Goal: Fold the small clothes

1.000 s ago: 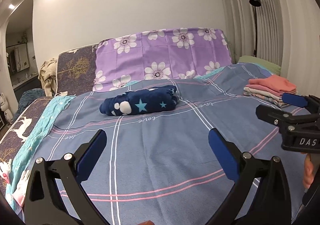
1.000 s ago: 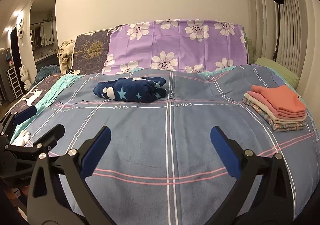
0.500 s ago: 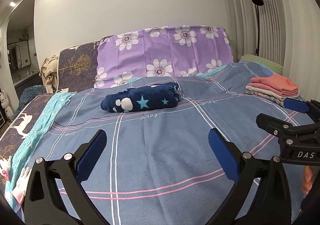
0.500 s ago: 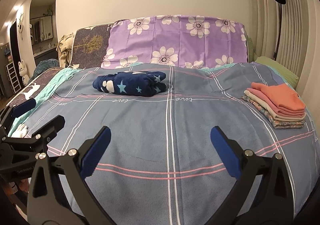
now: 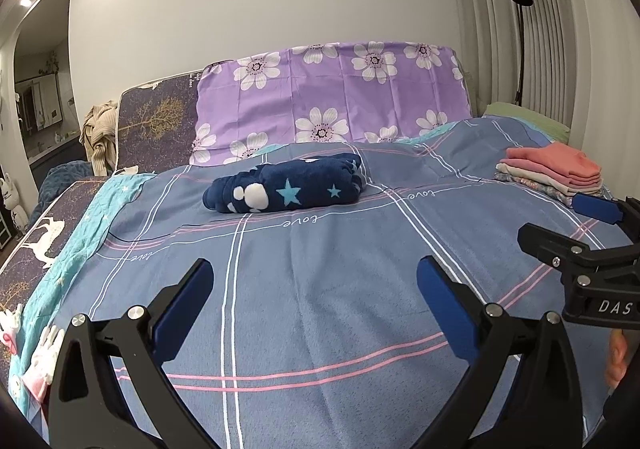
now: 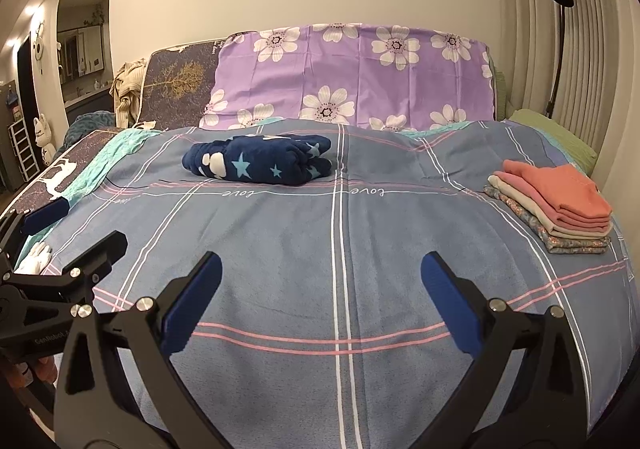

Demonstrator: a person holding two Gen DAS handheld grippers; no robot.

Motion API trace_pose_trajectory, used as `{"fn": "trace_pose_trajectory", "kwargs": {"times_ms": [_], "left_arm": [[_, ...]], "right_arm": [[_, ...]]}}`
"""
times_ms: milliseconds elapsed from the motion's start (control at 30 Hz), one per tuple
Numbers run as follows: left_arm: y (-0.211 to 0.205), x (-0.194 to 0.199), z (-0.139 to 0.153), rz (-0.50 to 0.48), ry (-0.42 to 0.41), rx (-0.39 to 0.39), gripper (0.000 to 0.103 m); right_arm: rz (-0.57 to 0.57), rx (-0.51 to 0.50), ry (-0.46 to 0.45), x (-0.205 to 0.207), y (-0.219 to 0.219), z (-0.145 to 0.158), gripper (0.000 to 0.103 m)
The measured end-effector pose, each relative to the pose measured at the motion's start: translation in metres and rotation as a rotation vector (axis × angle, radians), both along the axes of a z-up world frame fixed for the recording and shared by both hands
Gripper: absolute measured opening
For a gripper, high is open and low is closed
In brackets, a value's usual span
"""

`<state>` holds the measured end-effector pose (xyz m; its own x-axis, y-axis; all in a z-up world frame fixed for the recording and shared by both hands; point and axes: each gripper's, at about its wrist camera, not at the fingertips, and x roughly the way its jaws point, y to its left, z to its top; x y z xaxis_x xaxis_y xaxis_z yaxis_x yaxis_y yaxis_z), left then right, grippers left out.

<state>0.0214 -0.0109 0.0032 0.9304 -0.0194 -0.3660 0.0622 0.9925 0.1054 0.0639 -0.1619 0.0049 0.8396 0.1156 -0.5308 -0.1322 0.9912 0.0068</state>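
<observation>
A navy fleece garment with stars and white shapes lies bundled on the blue plaid bedspread, far ahead; it also shows in the right wrist view. A stack of folded clothes, coral on top, sits at the right side of the bed, also in the right wrist view. My left gripper is open and empty above the near bedspread. My right gripper is open and empty too, and shows at the right edge of the left wrist view. The left gripper shows at the left edge of the right wrist view.
A purple floral pillow and a dark tree-print cushion stand at the headboard. A black floor lamp stands by the ribbed right wall. A teal blanket lies along the bed's left edge. A green pillow lies at the far right.
Both grippers have tilted slightly up and drifted; the bed and clothes sit a little lower in both views. Nothing was picked up or let go.
</observation>
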Motion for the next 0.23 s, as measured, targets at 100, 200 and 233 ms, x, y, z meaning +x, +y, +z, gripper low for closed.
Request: {"fn": "trace_pose_trajectory", "kwargs": {"times_ms": [100,200,233], "left_arm": [[-0.0005,0.0013,-0.0014,0.005,0.008,0.003,0.102],[-0.0012,0.0016,-0.0023,0.004,0.014,0.004,0.102],[-0.001,0.0016,-0.0028,0.003,0.014,0.005,0.102]], "right_arm": [[-0.001,-0.005,0.001,0.002,-0.0017,-0.0011,0.101],[-0.003,-0.004,0.007,0.0034,-0.0012,-0.0031,0.101],[-0.003,-0.003,0.01,0.0041,-0.0015,-0.0036,0.101]]}}
